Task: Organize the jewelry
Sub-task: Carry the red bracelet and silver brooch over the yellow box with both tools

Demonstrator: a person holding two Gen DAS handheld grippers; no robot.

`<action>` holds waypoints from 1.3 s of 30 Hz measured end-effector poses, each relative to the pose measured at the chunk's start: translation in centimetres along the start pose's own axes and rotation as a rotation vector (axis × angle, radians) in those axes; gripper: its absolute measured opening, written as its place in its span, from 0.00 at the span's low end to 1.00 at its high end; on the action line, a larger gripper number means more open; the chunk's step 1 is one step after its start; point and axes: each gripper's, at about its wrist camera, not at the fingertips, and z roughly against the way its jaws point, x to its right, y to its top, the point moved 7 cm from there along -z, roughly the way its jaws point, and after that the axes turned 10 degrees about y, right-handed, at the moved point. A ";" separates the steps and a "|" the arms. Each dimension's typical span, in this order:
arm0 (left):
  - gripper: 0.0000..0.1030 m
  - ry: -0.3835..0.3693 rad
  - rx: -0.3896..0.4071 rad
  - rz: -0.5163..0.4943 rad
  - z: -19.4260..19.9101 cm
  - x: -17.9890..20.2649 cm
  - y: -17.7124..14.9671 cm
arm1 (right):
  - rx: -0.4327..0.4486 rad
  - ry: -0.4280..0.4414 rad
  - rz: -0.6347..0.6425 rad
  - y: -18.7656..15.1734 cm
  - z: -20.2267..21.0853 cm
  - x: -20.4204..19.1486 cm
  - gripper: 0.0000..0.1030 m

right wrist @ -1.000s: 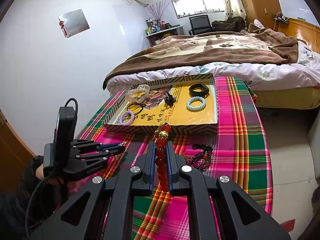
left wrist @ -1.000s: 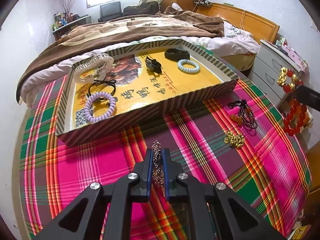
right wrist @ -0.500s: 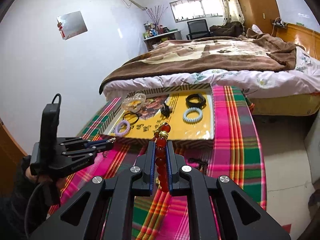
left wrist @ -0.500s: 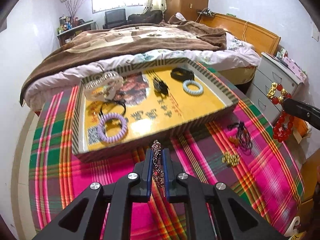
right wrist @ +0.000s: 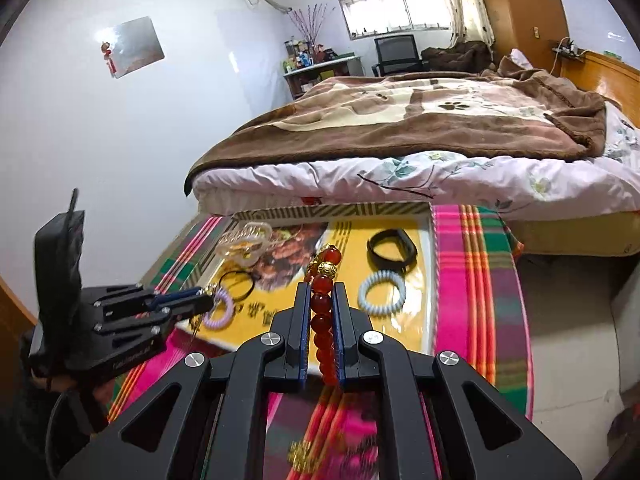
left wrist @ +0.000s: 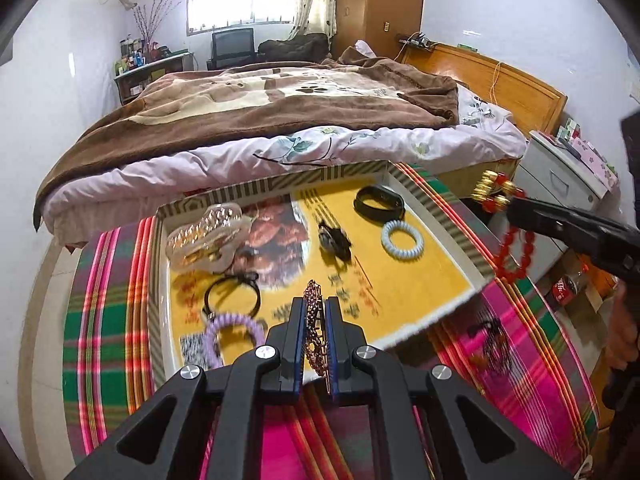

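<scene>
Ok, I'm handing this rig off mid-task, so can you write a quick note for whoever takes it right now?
Left gripper: shut on a dark red chain bracelet, held above the tray's near edge.
Right gripper: shut on a red bead bracelet, nearing the tray.
In the tray: purple coil band, pale blue coil band, black elastic, black band, dark clip, clear case.
On the plaid cloth: dark bead string, gold piece.
Left: set down both held pieces, then fetch those two.

Plaid-clothed table [left wrist: 108,344] bears yellow tray [left wrist: 436,216] and dark beads [left wrist: 494,340]
</scene>
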 end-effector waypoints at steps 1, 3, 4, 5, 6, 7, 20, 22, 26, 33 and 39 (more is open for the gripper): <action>0.09 0.000 -0.002 0.001 -0.4 0.0 0.2 | -0.005 0.000 -0.001 0.5 -0.8 0.3 0.10; 0.09 -0.002 -0.011 0.006 -1.6 -0.3 1.0 | -0.022 0.009 -0.014 1.3 -2.4 1.1 0.10; 0.09 -0.003 -0.016 0.010 -2.0 -0.3 1.1 | -0.033 0.016 -0.020 1.6 -3.3 1.4 0.10; 0.09 -0.005 -0.022 0.014 -2.6 -0.4 1.4 | -0.043 0.021 -0.023 1.9 -4.1 1.7 0.10; 0.09 -0.006 -0.025 0.017 -3.3 -0.6 1.7 | -0.057 0.024 -0.028 2.2 -5.0 2.1 0.10; 0.09 -0.006 -0.028 0.020 -3.7 -0.7 1.9 | -0.072 0.024 -0.030 2.4 -6.0 2.4 0.10; 0.09 0.007 -0.092 0.049 -9.9 -1.9 2.9 | -0.215 0.027 -0.039 4.1 -14.7 5.1 0.10; 0.09 0.008 -0.096 0.050 -10.4 -1.9 2.8 | -0.230 0.025 -0.039 4.0 -15.6 5.2 0.10; 0.09 0.017 -0.112 0.049 -11.4 -2.0 2.4 | -0.252 0.030 -0.031 4.0 -16.8 5.3 0.10; 0.09 0.016 -0.122 0.064 -11.9 -2.2 2.1 | -0.274 0.001 -0.035 3.7 -18.1 6.1 0.10; 0.09 0.020 -0.127 0.071 -12.0 -2.3 2.0 | -0.285 -0.022 -0.049 3.5 -18.5 6.6 0.11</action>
